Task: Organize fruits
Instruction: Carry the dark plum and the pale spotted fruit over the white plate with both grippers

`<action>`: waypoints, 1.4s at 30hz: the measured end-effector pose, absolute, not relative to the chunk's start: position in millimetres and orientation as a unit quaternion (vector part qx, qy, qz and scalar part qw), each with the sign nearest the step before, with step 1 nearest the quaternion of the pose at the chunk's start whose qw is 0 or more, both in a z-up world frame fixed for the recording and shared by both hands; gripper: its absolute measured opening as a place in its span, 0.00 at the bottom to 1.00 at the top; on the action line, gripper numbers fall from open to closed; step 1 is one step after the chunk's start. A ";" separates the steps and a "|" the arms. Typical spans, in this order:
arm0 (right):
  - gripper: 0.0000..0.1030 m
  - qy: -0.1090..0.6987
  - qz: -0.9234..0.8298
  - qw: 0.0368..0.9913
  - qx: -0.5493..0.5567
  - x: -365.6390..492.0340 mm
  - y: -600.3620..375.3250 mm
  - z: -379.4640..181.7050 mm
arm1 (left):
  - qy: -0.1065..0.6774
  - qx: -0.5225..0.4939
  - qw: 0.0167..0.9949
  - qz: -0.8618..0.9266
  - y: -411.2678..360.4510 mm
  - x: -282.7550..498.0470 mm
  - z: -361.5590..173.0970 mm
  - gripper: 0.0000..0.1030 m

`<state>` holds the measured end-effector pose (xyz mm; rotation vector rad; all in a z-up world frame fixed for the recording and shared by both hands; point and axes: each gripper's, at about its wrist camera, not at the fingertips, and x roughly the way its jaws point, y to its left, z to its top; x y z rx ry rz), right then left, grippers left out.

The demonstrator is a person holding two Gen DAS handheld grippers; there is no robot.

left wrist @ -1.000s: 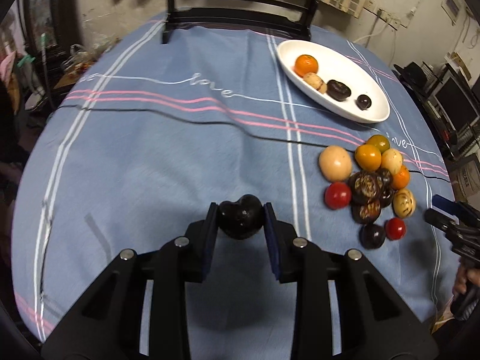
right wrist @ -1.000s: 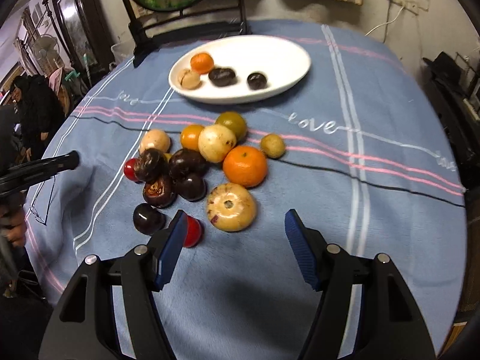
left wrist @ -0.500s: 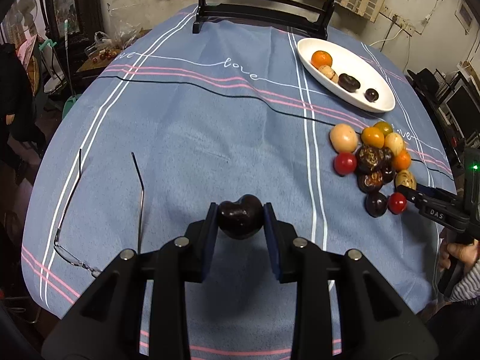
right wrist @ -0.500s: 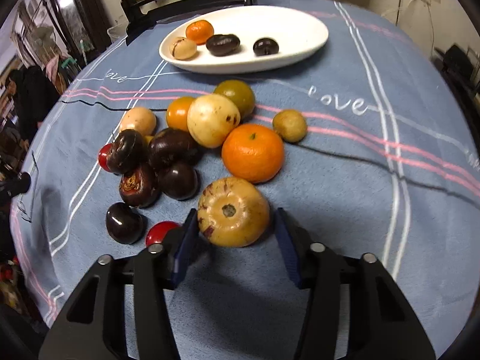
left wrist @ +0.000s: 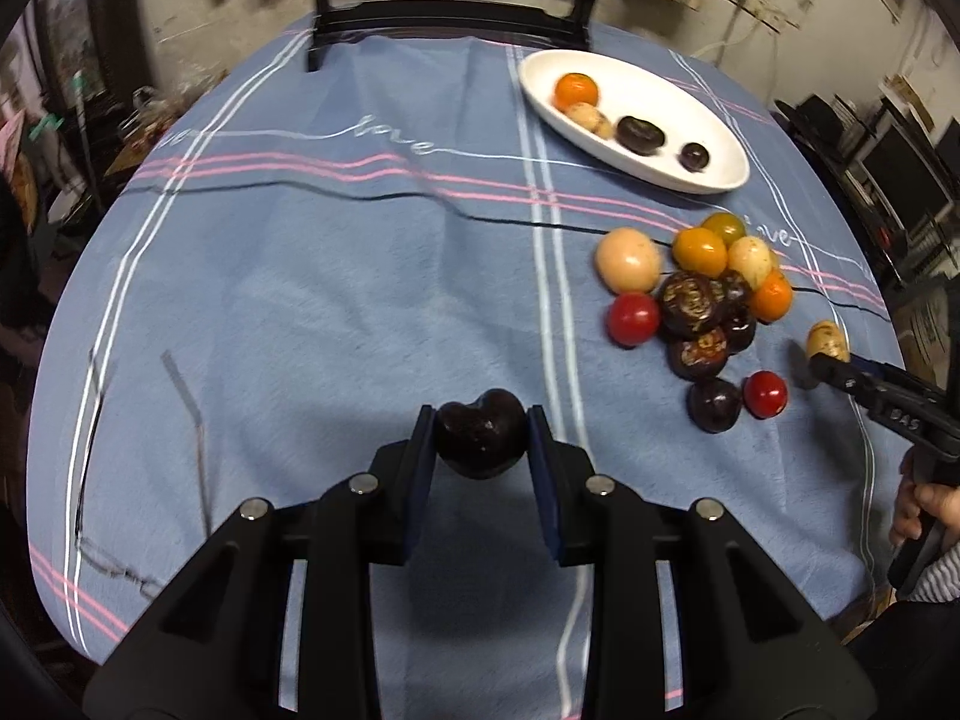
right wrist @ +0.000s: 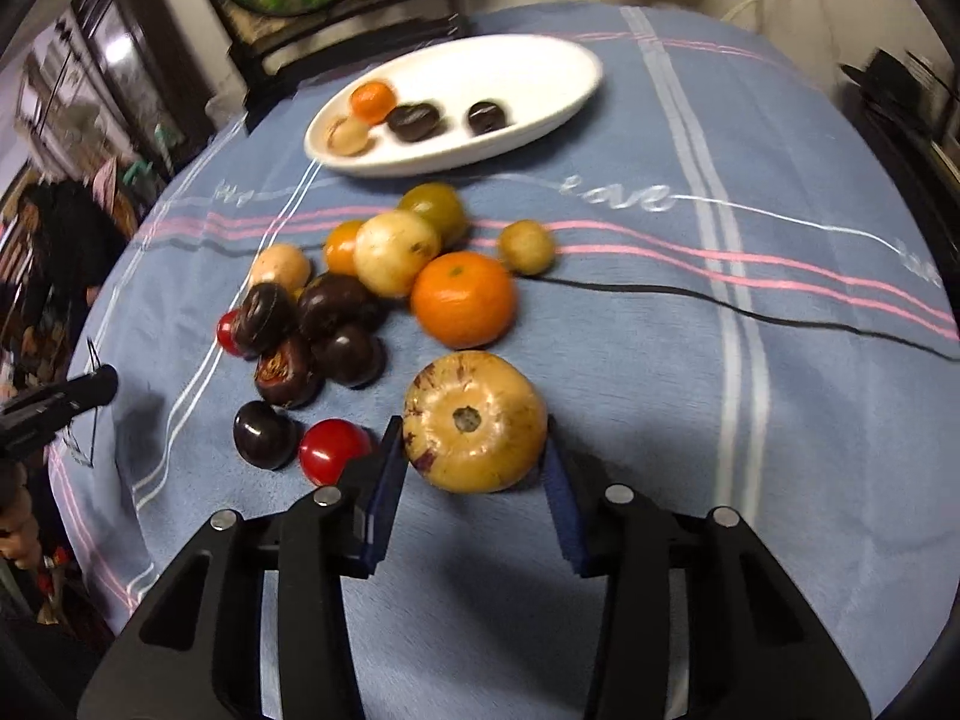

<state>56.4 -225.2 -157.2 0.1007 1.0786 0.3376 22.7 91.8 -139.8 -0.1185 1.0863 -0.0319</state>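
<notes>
Two black grippers tilted down over the blue striped tablecloth point(left wrist: 336, 300). Left gripper point(left wrist: 481, 438) pinched a glossy dark heart-shaped fruit point(left wrist: 480, 433); right gripper point(right wrist: 474, 468), jaws just closing, clamped a waxy tan flattened round fruit point(right wrist: 474, 420) near the near-right edge, beside the pile.

A blue tablecloth point(left wrist: 336, 300) with pink, white and black stripes bears a white plate point(left wrist: 720, 144).

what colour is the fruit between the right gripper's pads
Tan-yellow with purplish flecks at the edge, fruit; clearest in the right wrist view.
</notes>
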 end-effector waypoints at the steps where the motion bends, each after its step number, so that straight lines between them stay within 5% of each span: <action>1: 0.43 0.508 0.152 0.846 0.057 54.8 -232.3 -154.6 | 0.517 -0.054 0.854 -0.020 88.5 26.4 -139.7 0.29; 17: 0.43 0.452 0.110 0.879 0.104 73.6 -291.6 -101.8 | 0.493 0.000 0.864 -0.097 20.2 126.7 -117.1 0.29; 28: 0.43 0.438 0.169 0.880 0.071 178.8 -242.5 -100.9 | 0.475 0.026 0.873 -0.112 -7.0 257.8 -102.1 0.30; 39: 0.43 0.438 0.184 0.878 0.064 287.3 -208.8 -137.2 | 0.498 0.028 0.860 -0.108 -36.3 363.3 -153.6 0.30; 42: 0.43 0.451 0.183 0.872 0.058 301.1 -200.2 -150.3 | 0.501 0.034 0.859 -0.103 -39.0 371.3 -163.8 0.39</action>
